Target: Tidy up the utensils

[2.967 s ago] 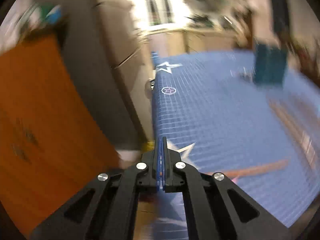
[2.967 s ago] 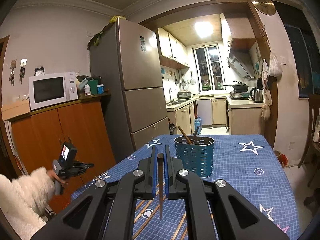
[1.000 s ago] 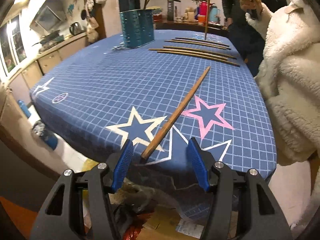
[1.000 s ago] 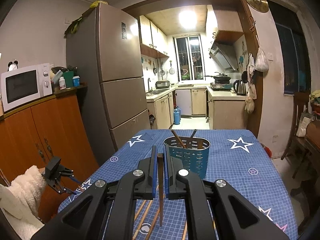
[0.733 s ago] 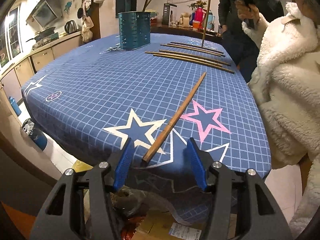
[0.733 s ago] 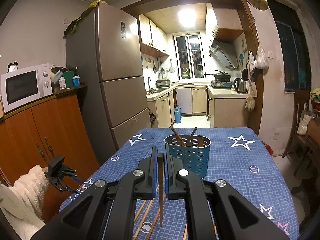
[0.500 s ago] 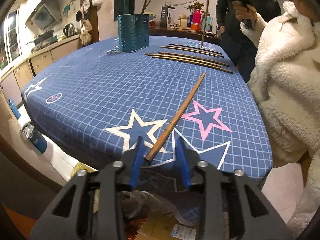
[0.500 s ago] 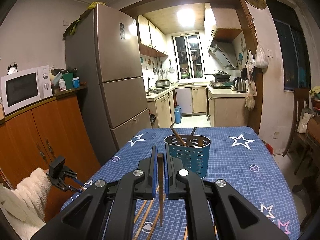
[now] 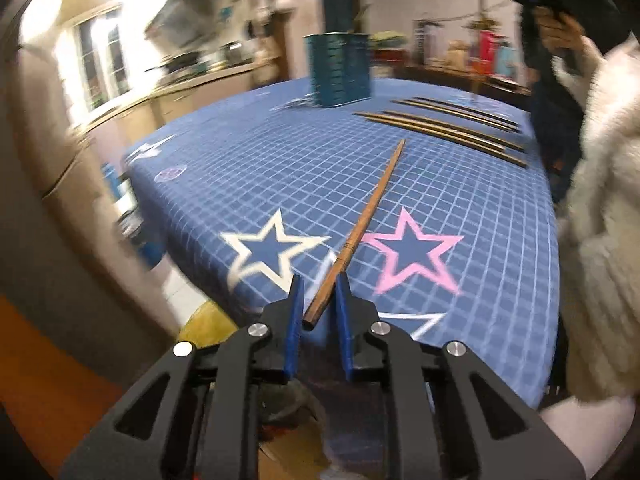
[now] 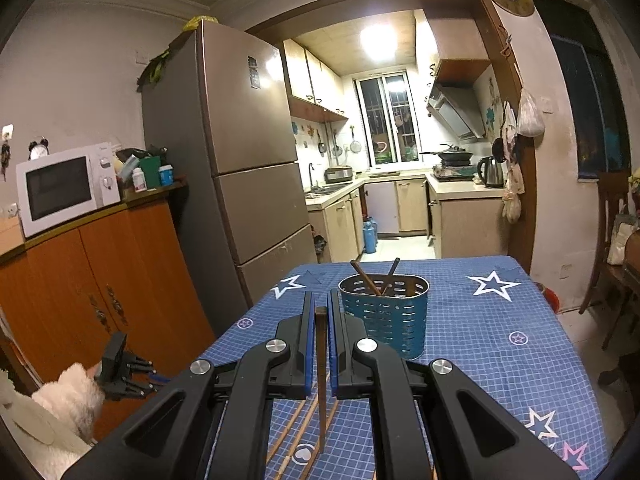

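Note:
In the left wrist view my left gripper (image 9: 319, 288) is closed on the near end of a long brown chopstick (image 9: 370, 208) that lies along the blue star tablecloth (image 9: 248, 168). Several more chopsticks (image 9: 444, 128) lie in a row at the far right, beside the teal perforated holder (image 9: 340, 72). In the right wrist view my right gripper (image 10: 319, 304) is shut on a dark chopstick (image 10: 321, 380) that hangs tip down above the table. The holder (image 10: 384, 320) stands just beyond it with a few chopsticks inside.
A fridge (image 10: 240, 168) and an orange cabinet (image 10: 100, 288) with a microwave (image 10: 64, 188) stand left of the table. A chair (image 10: 608, 248) is at the right. The person's white fleece sleeve (image 9: 600, 220) is along the table's right edge.
My left gripper has closed from wide open onto the near end of the lone chopstick and moved slightly. My right gripper keeps hold of its chopstick and has barely moved.

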Tool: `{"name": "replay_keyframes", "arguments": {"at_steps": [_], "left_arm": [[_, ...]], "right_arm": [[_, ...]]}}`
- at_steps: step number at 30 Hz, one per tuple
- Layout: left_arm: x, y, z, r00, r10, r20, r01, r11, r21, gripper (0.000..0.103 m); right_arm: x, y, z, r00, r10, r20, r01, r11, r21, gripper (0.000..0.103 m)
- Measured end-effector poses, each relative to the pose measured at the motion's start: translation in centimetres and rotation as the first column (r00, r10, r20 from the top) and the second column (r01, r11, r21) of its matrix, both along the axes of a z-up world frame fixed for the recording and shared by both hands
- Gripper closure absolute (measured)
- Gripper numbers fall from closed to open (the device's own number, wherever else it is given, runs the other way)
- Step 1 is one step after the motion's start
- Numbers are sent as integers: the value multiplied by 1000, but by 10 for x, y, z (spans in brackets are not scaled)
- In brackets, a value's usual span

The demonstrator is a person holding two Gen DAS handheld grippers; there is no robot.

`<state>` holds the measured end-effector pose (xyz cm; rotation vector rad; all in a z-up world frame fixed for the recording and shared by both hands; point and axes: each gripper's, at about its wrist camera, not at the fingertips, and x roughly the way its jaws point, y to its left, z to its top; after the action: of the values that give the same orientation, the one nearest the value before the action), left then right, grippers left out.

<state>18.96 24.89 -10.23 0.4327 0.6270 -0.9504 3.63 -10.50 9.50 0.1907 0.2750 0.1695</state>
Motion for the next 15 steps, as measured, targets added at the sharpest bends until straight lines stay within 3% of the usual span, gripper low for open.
{"name": "replay_keyframes", "arguments": {"at_steps": [4,6,8,9,11,14,15], "left_arm": [[-29,-17,2,977,211,0,-211,977,30,90],[-48,-32,5,934,357,0,-357,934,20,89],[-61,-44,6,898,440,-28,-440,898,-12,82],[-69,-52,5,889,458,-24,-458,889,-24,69],[-87,-73,2,876,478,57,-479,878,-7,48],[-104,-86,1,892,417,175,-425,905,14,36],[-105,-86,1,888,415,196,-428,903,26,34]], "right_arm": [[-3,-11,-7,999,36,5,-36,998,44,96],[-5,-16,-11,998,57,8,-57,996,67,96],[-8,-20,-15,997,81,11,-81,993,89,96],[-11,-22,-18,995,95,12,-96,990,100,96],[-15,-26,-23,993,114,14,-115,987,112,96],[-23,-32,-29,989,146,13,-147,979,139,96],[-27,-35,-30,988,153,16,-153,977,145,96]]}}
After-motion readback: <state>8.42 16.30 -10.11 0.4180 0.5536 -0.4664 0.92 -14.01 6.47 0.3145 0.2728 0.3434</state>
